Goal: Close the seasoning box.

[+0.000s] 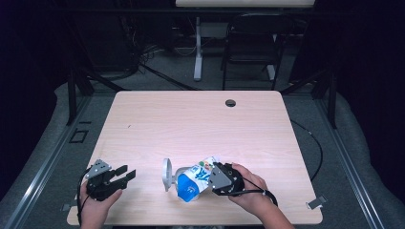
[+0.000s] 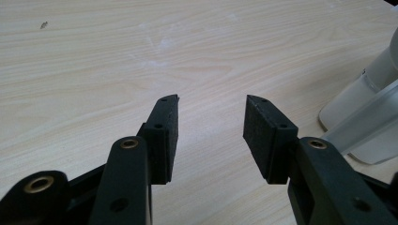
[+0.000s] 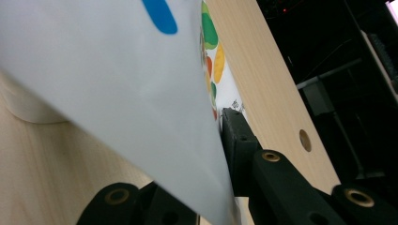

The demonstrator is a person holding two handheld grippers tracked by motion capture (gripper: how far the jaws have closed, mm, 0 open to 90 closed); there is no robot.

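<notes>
Right tongs point(image 1: 214, 175) clamped on pouch point(image 1: 193, 180), tilted over cup point(image 1: 168, 174) at near edge of surface point(image 1: 191, 119). Left tongs point(image 1: 125, 174) gaped wide, empty, well left of cup.

Left gripper point(image 2: 211, 117): two black jaws rising from the lower edge, set well apart, dark pads facing each other, nothing between them. Desk point(image 2: 117, 61): pale wood grain, bare beneath and beyond the jaws, one small dark speck point(image 2: 44, 24) near the far left. Translucent white plastic object point(image 2: 371, 117): at the right edge, resting on the desk just beside the right-hand jaw; its full shape cannot be made out.
</notes>
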